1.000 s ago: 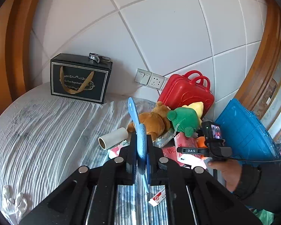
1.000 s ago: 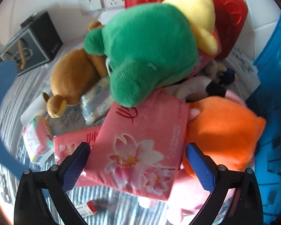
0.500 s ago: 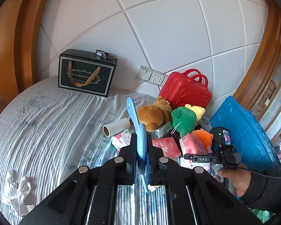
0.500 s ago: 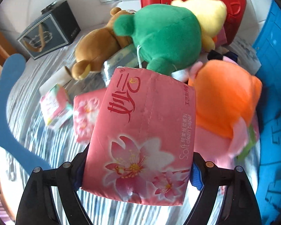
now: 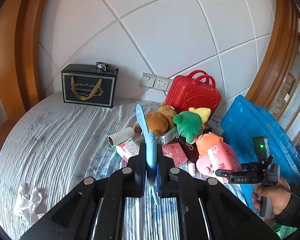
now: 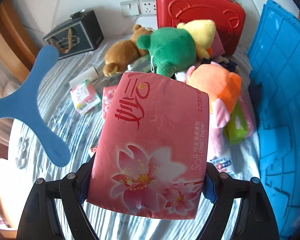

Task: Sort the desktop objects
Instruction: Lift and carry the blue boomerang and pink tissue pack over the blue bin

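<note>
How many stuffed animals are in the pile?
4: brown bear, green frog, yellow one behind it, orange one nearest the blue crate. More may be hidden.

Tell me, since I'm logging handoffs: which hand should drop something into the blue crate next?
Probably the right. Its tool grips the pink tissue pack beside the blue crate; the left tool clamps a blue boomerang, farther from it.

Four plush toys point(image 6: 170, 50), three pink tissue packs point(image 6: 150, 144), one red case point(image 6: 200, 14), one blue crate point(image 6: 280, 80).
</note>
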Demonstrator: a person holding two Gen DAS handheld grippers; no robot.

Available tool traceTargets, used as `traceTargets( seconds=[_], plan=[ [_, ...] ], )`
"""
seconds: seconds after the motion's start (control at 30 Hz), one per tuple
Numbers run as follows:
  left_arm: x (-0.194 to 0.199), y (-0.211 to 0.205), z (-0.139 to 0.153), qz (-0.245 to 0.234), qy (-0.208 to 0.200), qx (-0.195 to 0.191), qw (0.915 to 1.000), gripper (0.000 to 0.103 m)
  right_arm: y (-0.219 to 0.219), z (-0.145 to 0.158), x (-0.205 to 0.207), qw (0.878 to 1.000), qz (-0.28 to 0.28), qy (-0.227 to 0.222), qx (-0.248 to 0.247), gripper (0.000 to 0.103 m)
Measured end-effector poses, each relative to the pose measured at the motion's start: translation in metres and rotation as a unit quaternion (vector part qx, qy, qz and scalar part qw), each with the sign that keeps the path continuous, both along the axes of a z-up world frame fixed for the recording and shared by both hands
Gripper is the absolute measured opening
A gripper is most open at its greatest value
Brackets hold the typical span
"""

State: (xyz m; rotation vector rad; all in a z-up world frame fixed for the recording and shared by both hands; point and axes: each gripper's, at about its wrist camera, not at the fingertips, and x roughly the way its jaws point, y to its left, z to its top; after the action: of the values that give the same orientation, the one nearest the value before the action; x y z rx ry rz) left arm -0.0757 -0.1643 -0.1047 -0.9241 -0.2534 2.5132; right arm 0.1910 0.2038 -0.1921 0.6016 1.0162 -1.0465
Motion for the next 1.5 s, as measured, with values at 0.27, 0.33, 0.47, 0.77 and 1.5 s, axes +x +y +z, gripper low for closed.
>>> traceTargets(
  seconds=[0.27,0.33,0.47,0.77,1.5],
  plan=[
    [0.031,0.014,0.028,0.007,0.013,-0.021,0.9997,0.007,0.044,0.047,-0.018,0.999,0.027,-0.015,-0.034,0.085],
    [0.039,0.016,0.035,0.013,0.016,-0.027,0.9994,0.007,0.055,0.056,-0.021,0.998,0.036,-0.017,-0.043,0.085],
    [0.054,0.022,0.047,0.022,0.021,-0.036,0.9989,0.007,0.070,0.075,-0.032,0.997,0.044,-0.033,-0.053,0.085],
    [0.084,0.044,0.069,0.038,0.028,-0.055,0.9973,0.007,0.098,0.115,-0.062,0.993,0.056,-0.082,-0.067,0.085],
    [0.137,0.178,0.150,-0.021,0.095,-0.056,0.9936,0.007,0.104,0.210,-0.145,0.978,0.091,-0.118,-0.147,0.085]
  ],
)
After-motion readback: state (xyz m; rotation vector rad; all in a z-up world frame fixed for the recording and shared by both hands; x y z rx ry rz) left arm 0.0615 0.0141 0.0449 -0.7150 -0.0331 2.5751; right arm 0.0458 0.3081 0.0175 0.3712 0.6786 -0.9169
